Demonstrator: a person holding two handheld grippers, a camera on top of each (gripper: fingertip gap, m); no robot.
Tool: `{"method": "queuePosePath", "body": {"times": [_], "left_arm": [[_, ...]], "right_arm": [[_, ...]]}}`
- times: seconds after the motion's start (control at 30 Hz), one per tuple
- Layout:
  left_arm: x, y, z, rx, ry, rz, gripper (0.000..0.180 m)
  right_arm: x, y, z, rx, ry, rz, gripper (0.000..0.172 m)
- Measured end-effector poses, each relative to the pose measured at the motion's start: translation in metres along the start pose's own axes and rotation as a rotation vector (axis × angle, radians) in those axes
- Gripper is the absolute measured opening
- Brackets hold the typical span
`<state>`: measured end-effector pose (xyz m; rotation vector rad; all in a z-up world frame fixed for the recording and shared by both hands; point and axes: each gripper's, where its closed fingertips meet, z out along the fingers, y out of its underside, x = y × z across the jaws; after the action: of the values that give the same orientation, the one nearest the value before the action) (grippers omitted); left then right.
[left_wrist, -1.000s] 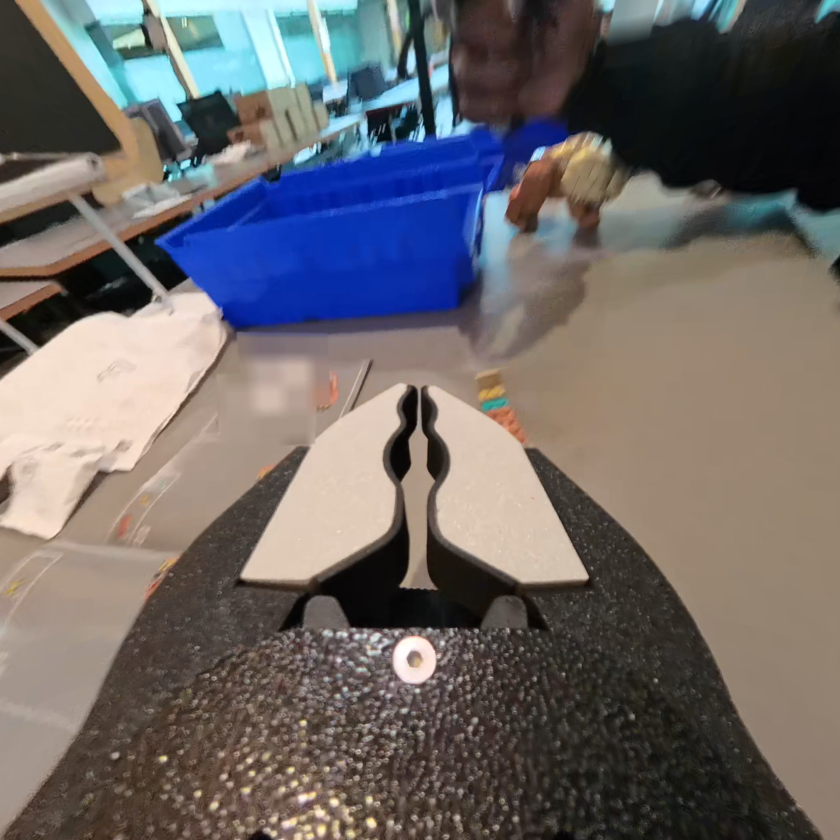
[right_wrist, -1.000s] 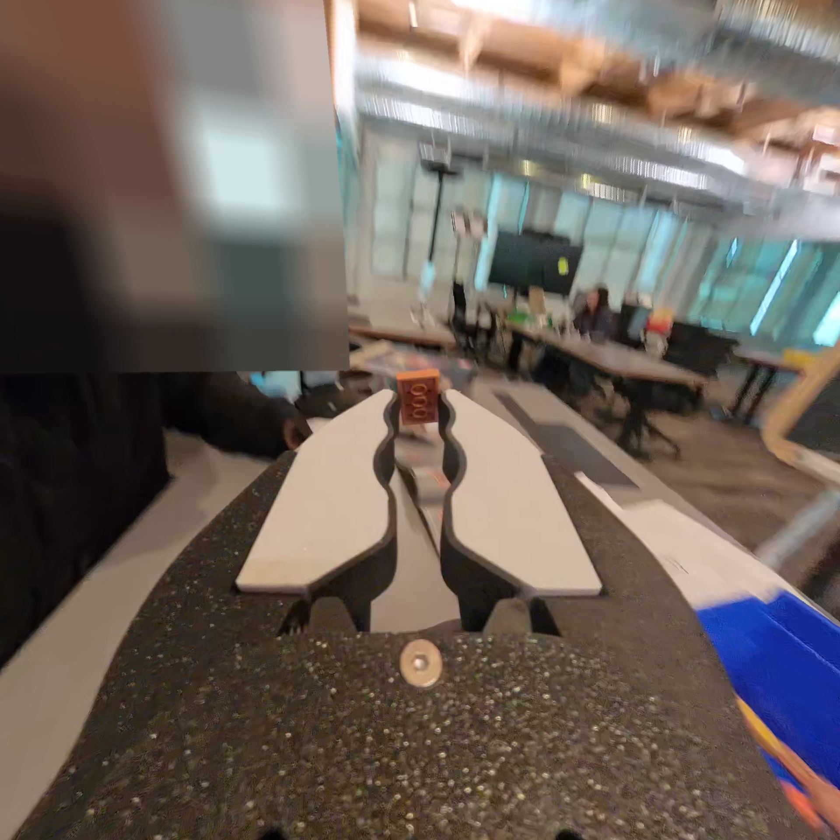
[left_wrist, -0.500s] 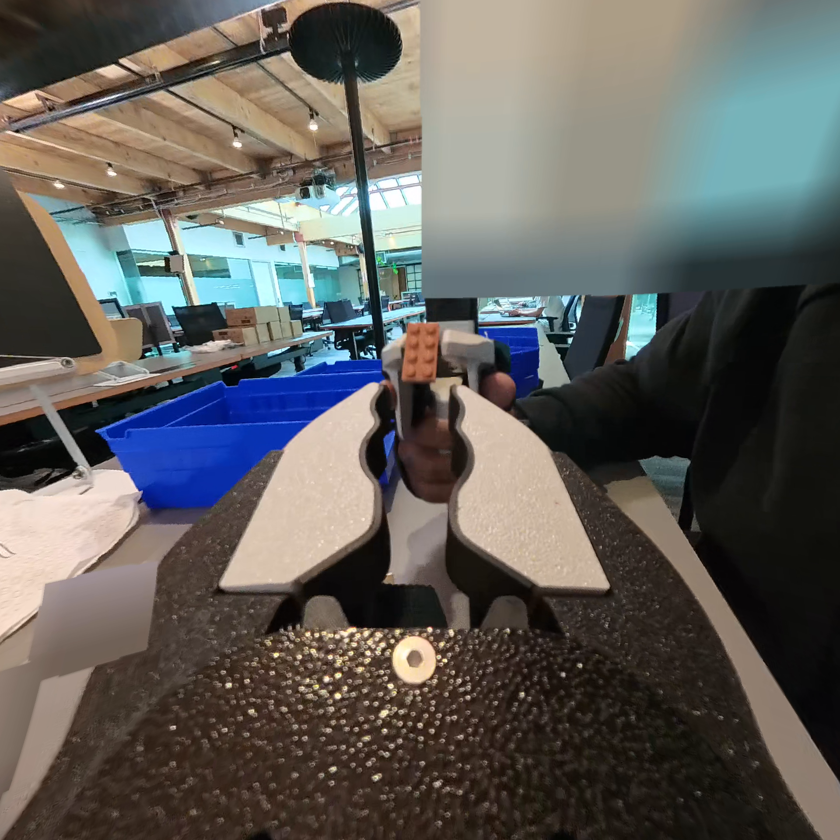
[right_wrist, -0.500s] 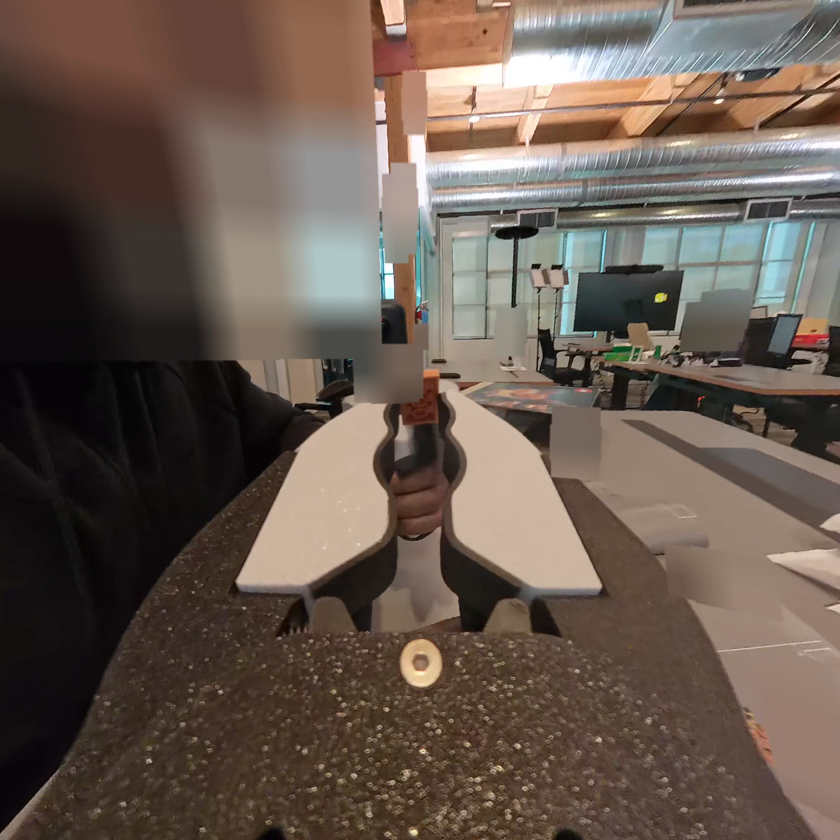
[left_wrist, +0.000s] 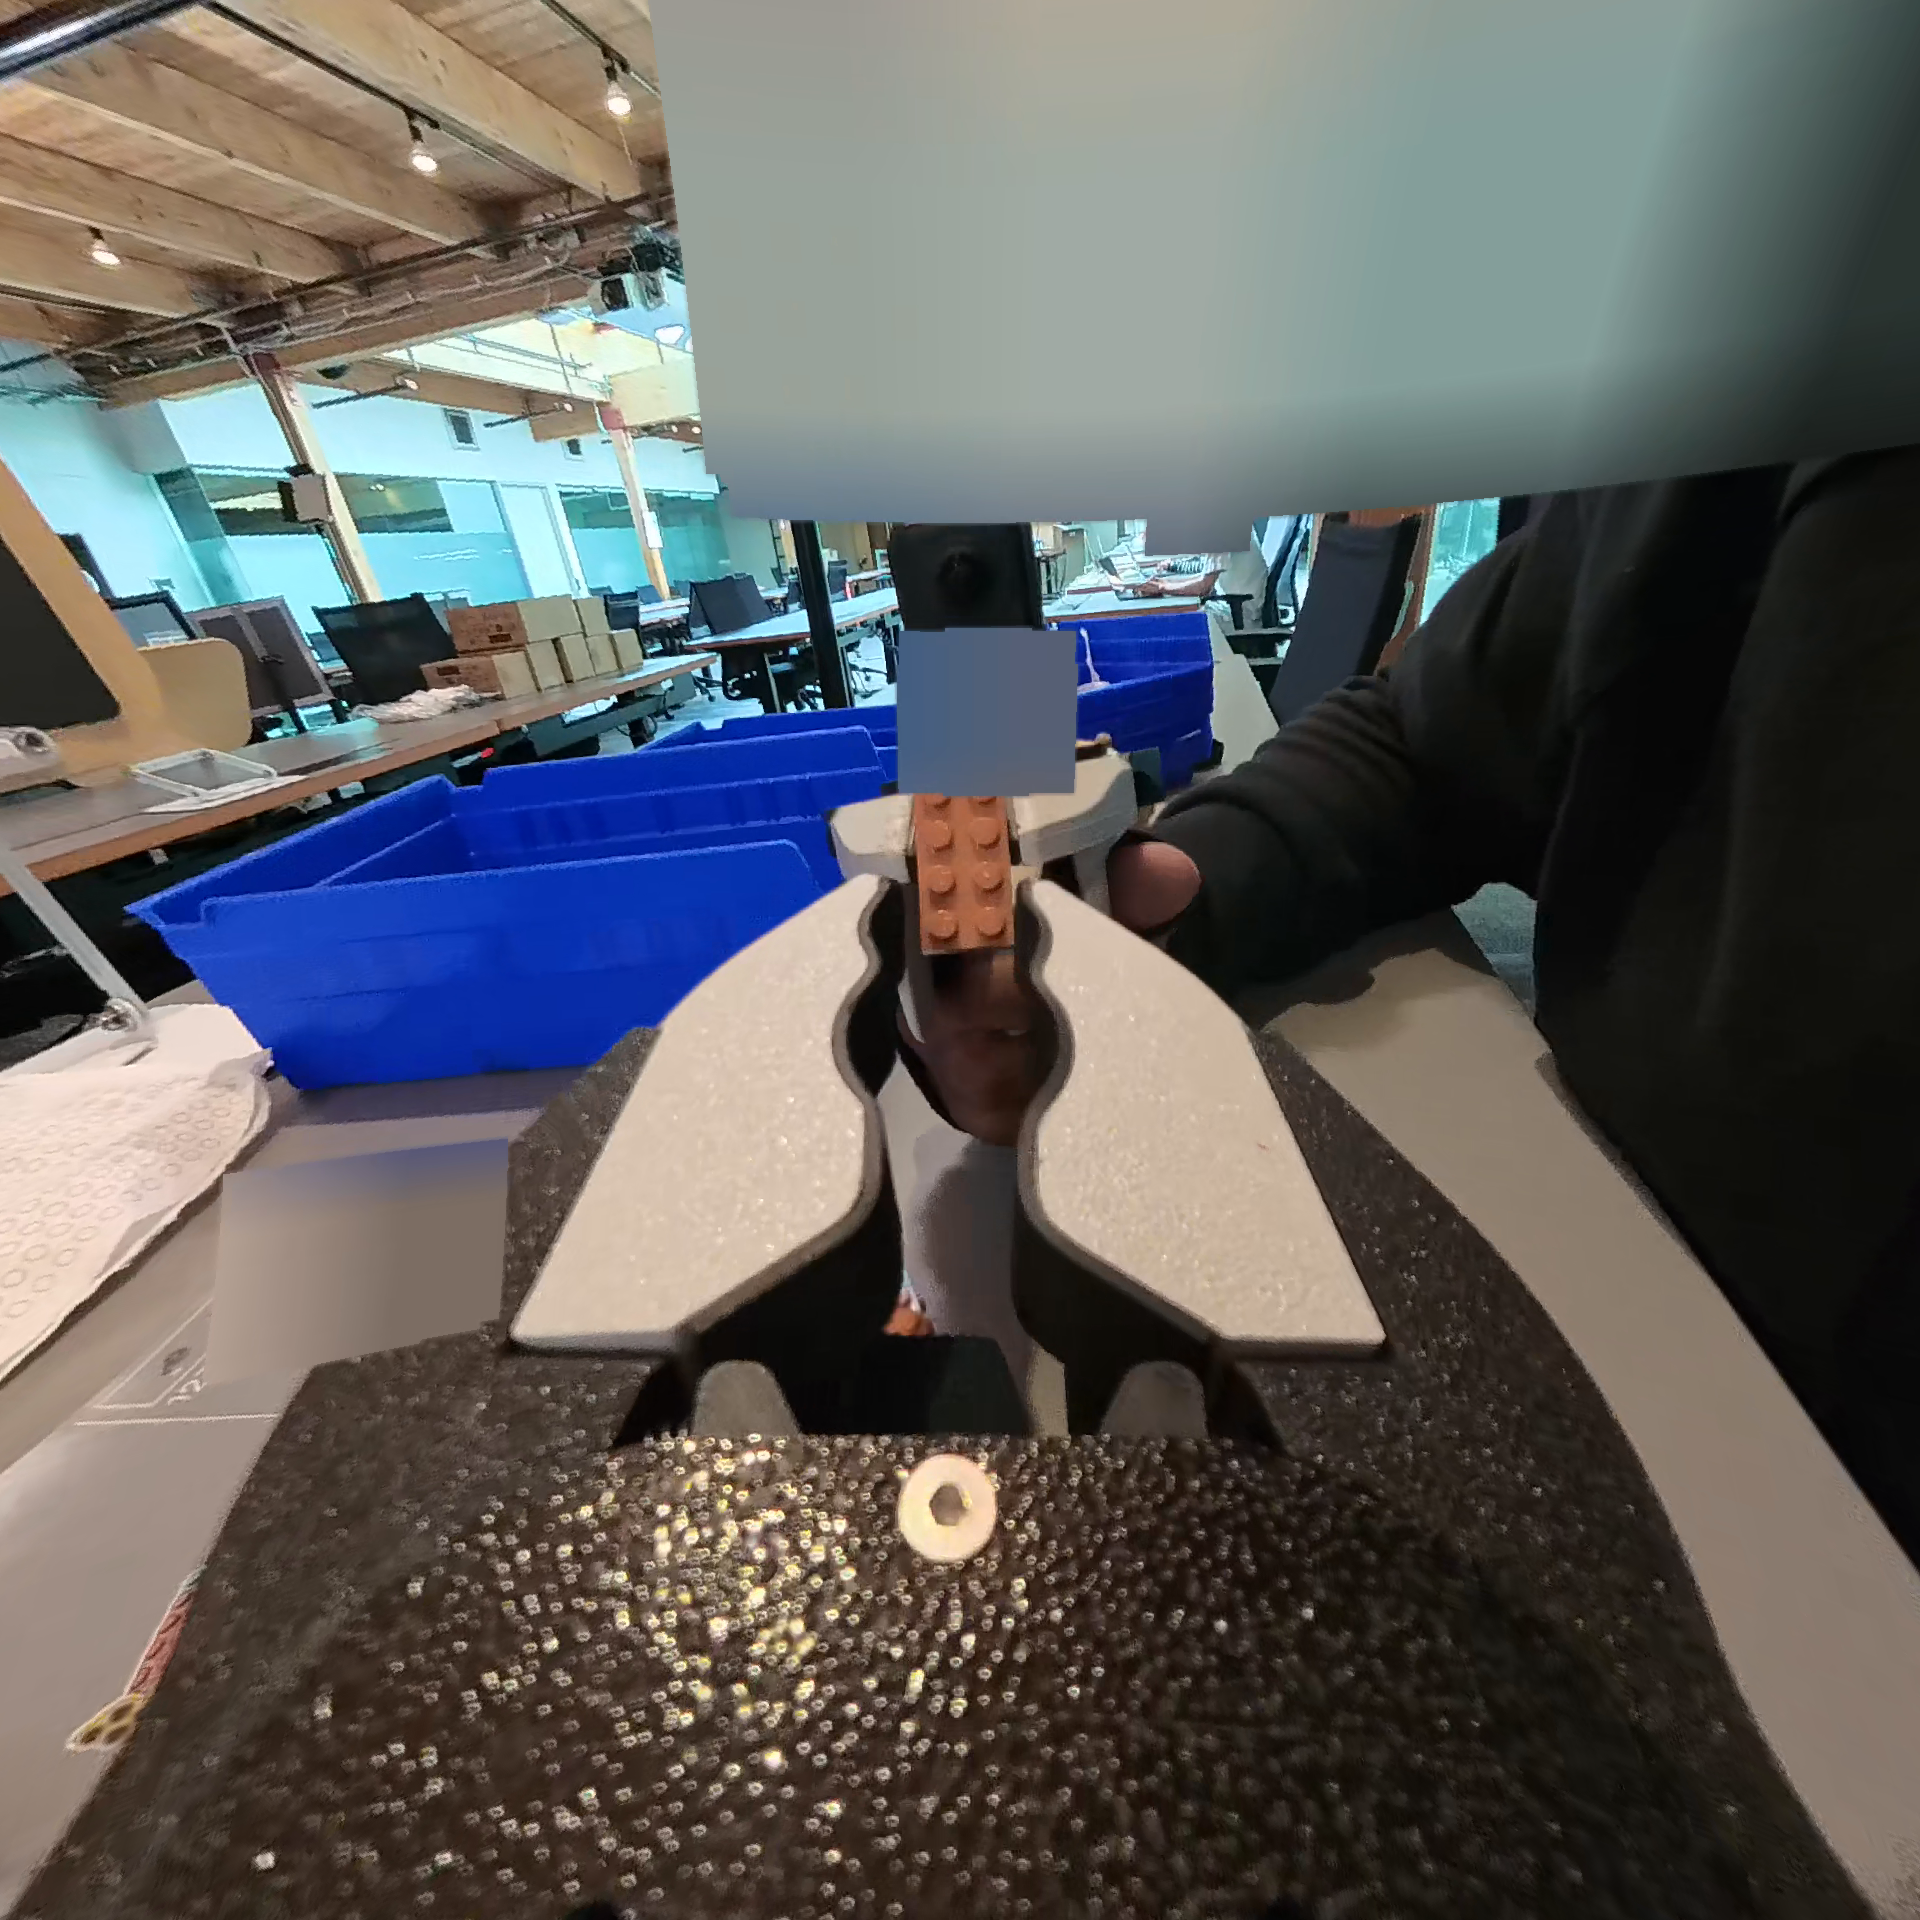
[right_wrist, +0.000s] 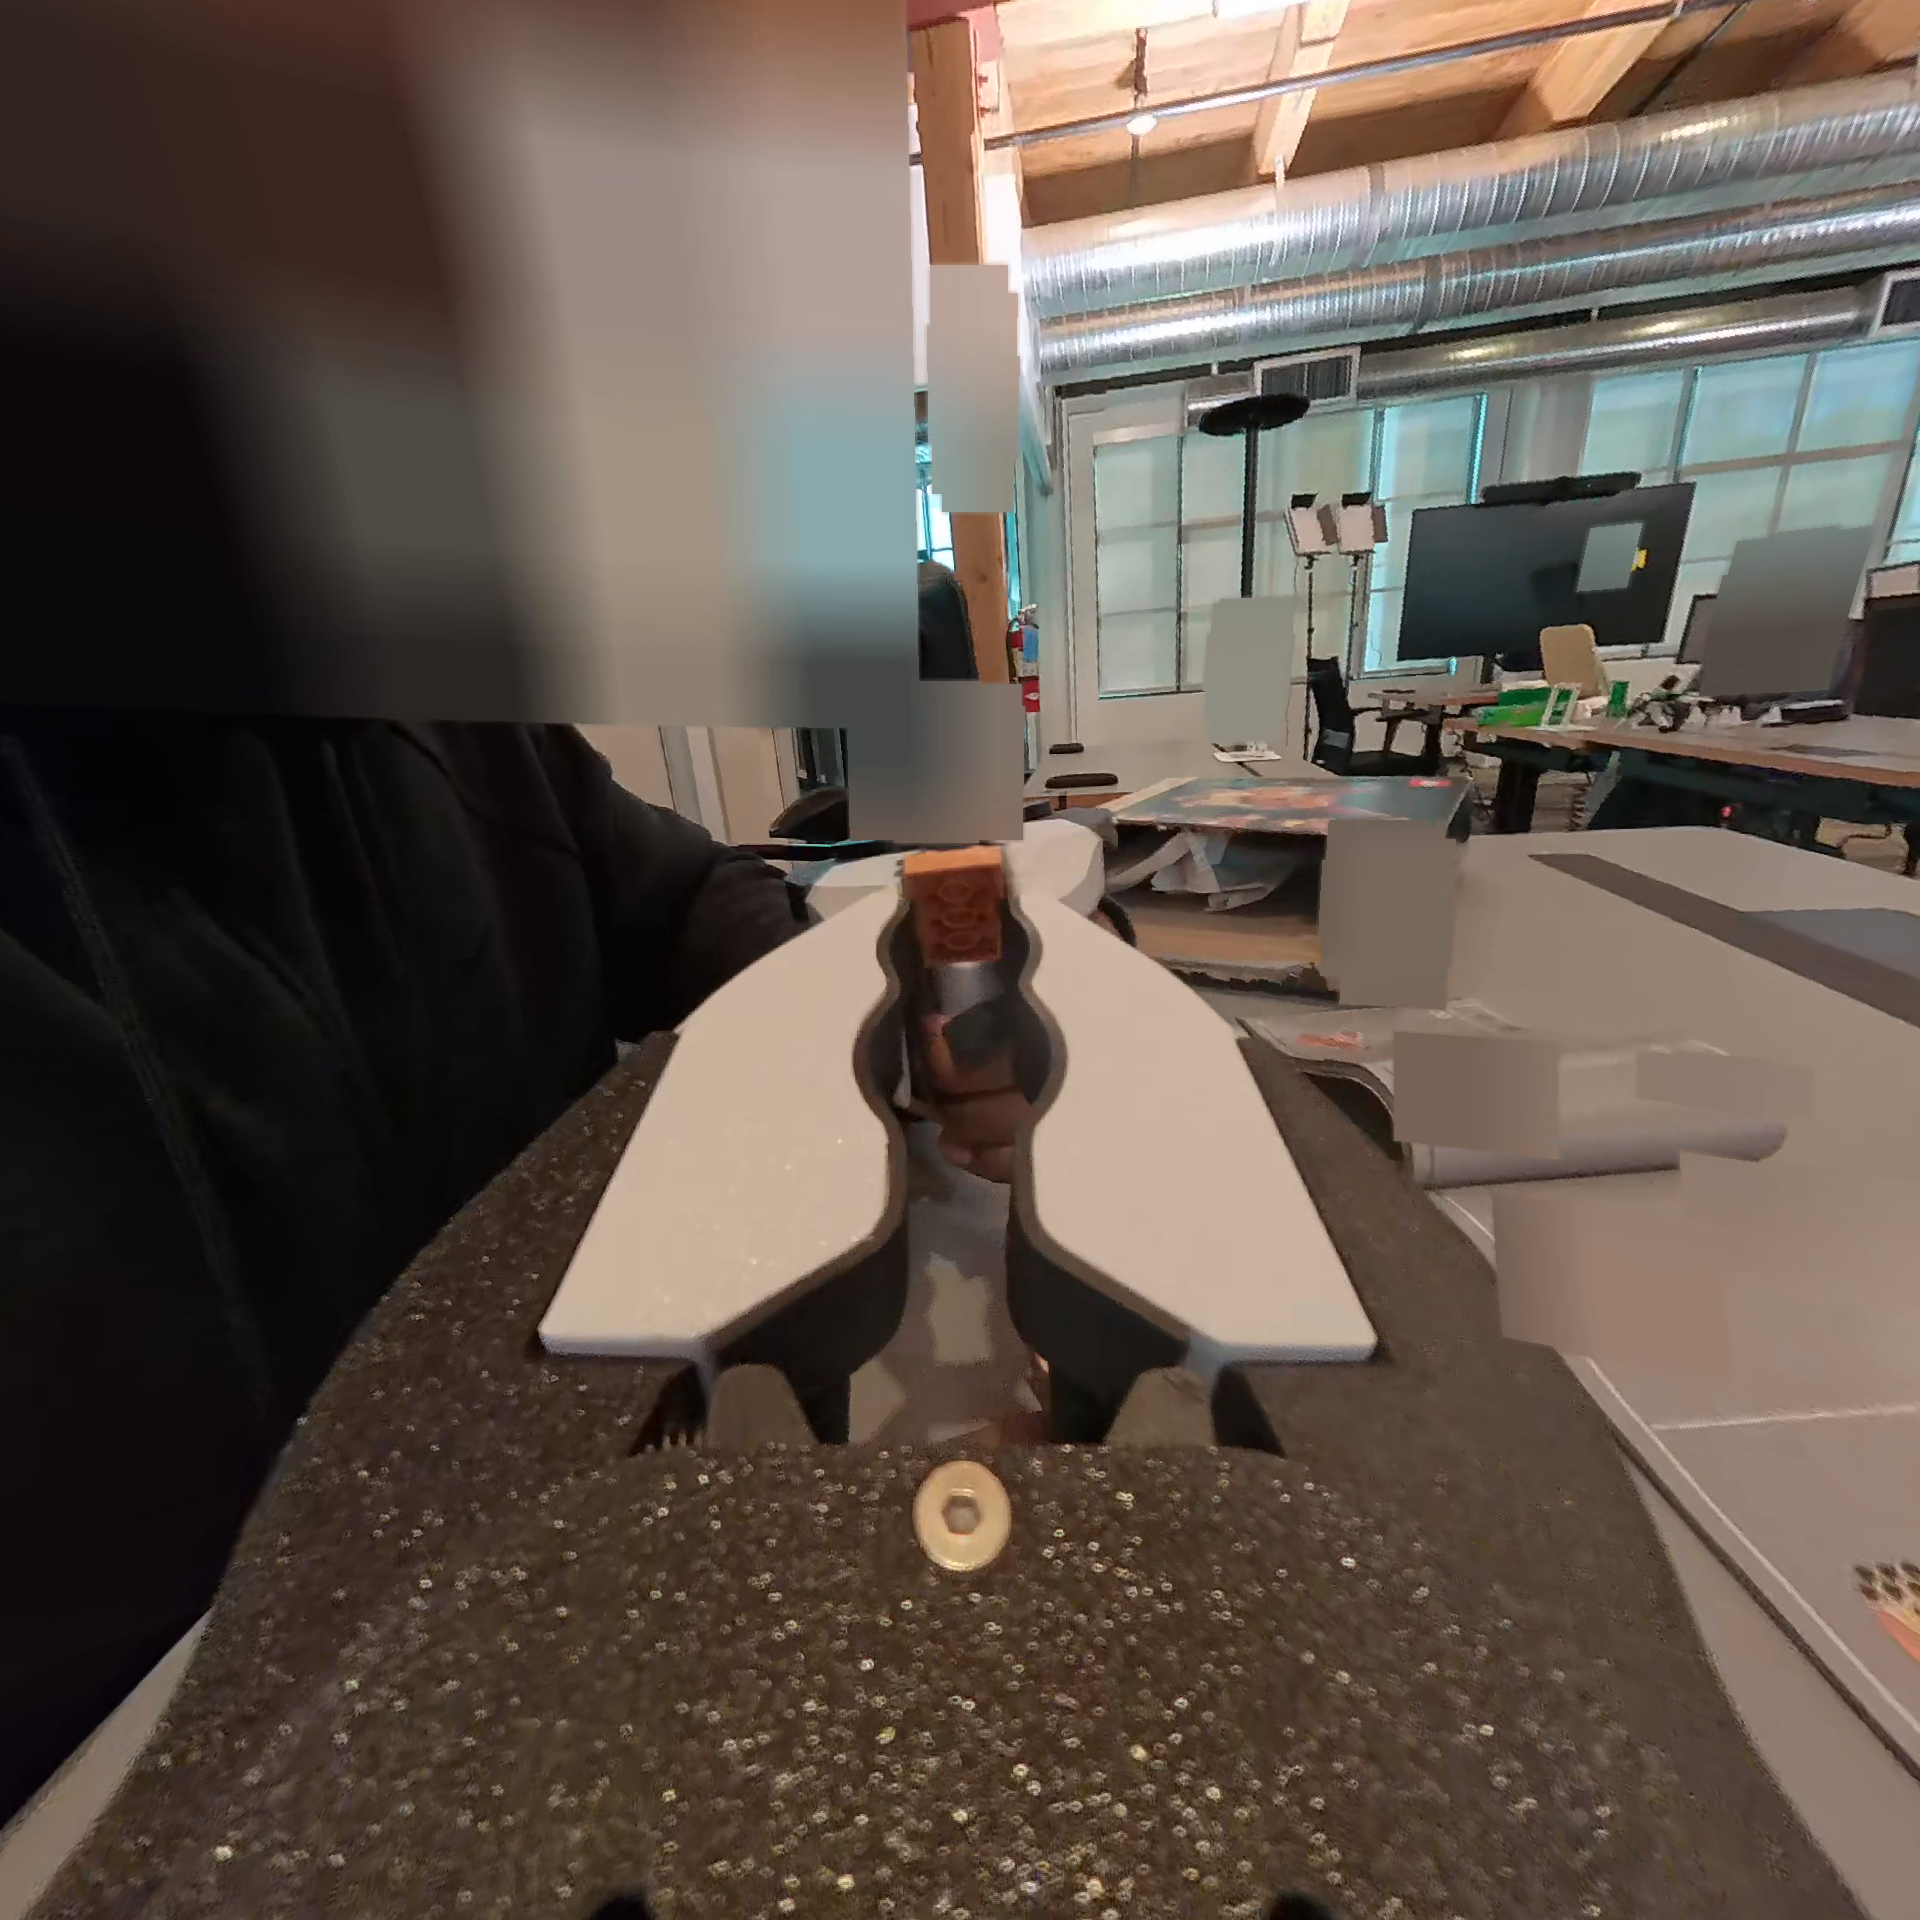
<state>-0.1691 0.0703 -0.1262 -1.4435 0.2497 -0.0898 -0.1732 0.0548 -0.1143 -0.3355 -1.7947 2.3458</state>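
bright, even daylight from windows (right_wrist: 1278, 551) and ceiling lamps (left_wrist: 421, 156); sharp centre, wide-angle bending at edges.

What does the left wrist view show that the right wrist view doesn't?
Only the left wrist view: blue bins, a white patterned sheet and stacked cardboard boxes.
Only the right wrist view: a large black screen, silver ceiling ducts and an opened printed box.
Both: the orange-brown brick, studs towards the left view, underside towards the right; a dark sleeve; the grey table.
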Motion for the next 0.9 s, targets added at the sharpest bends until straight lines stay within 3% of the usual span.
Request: {"method": "queuePosePath", "body": {"times": [0.27, 0.4, 0.63, 0.77, 0.9], "left_arm": [[-0.006, 0.014, -0.002, -0.095, -0.026, 0.016, 0.016], [-0.016, 0.022, -0.006, -0.15, -0.063, -0.001, 0.016], [-0.047, 0.071, -0.025, -0.476, -0.174, -0.065, 0.016], [-0.044, 0.097, -0.035, -0.651, -0.153, -0.154, 0.017], [-0.037, 0.106, -0.035, -0.734, -0.141, -0.136, 0.016]], "right_arm": [[0.009, 0.014, -0.008, -0.125, 0.102, -0.085, 0.016], [0.027, 0.02, -0.02, -0.229, 0.249, -0.168, 0.019], [0.055, 0.066, -0.053, -0.583, 0.453, -0.267, 0.035], [0.057, 0.081, -0.057, -0.676, 0.437, -0.206, 0.042], [0.056, 0.091, -0.06, -0.736, 0.398, -0.126, 0.043]]}}
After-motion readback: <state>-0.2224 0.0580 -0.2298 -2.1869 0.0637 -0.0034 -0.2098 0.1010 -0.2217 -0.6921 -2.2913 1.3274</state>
